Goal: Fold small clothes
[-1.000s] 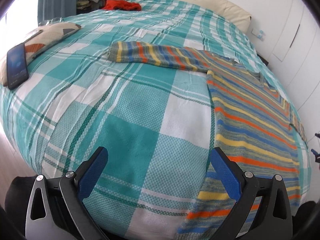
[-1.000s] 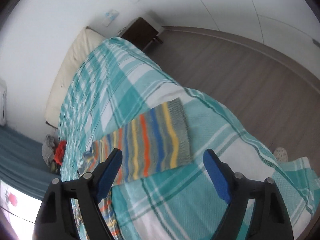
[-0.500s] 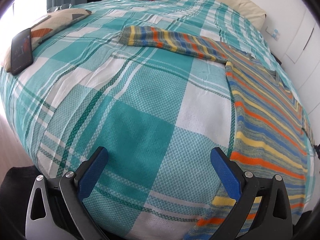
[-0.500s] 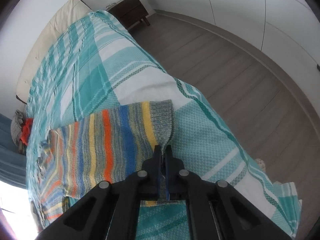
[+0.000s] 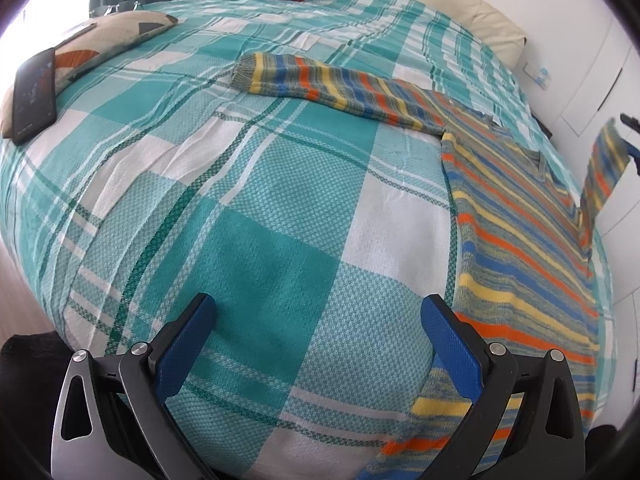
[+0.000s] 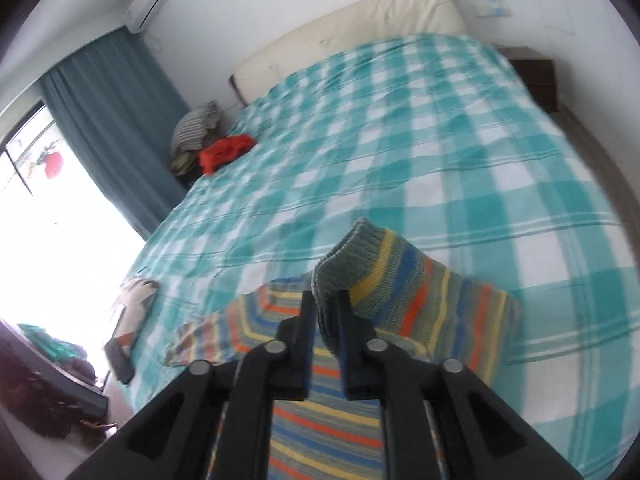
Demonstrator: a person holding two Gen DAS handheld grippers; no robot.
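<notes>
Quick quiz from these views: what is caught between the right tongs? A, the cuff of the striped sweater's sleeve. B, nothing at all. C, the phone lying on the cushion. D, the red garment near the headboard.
A: in the right wrist view the grey ribbed cuff of the striped sweater sits between the right tongs, lifted off the bed.

- No text, label, brand, number or sign can be read in either view.
- The phone point(image 5: 34, 94) screen on the pillow point(image 5: 108, 38) shows only dark, blurred marks.
- The wall plate point(image 5: 538, 74) beside the headboard bears small blue marks too small to read.
</notes>
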